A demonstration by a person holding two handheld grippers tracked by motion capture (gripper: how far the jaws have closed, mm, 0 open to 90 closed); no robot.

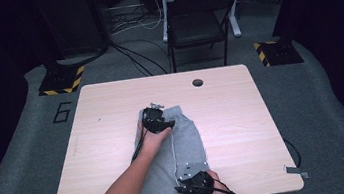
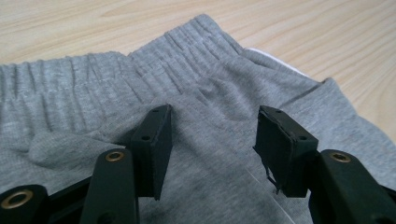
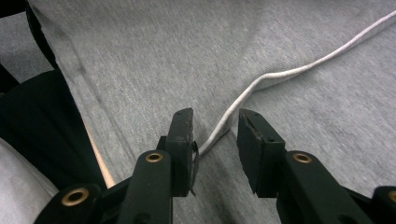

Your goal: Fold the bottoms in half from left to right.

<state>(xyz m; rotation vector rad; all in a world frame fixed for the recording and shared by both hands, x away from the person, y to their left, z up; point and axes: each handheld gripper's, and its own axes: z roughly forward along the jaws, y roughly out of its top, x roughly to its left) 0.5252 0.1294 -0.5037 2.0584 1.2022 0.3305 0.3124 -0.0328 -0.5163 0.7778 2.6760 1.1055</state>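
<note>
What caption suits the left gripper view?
Open fingers of the left gripper hover over grey shorts near the waistband.

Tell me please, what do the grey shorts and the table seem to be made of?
The grey shorts look like soft knitted jersey, probably cotton: matte, fine-ribbed weave, gathered elastic waistband, with a white cord-like trim. The table looks like pale wood-grain laminate or veneer, smooth with a slight sheen; which one I cannot tell.

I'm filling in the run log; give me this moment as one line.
item: grey shorts flat on table | left gripper: open over waistband | right gripper: open, white trim edge between jaws
</note>
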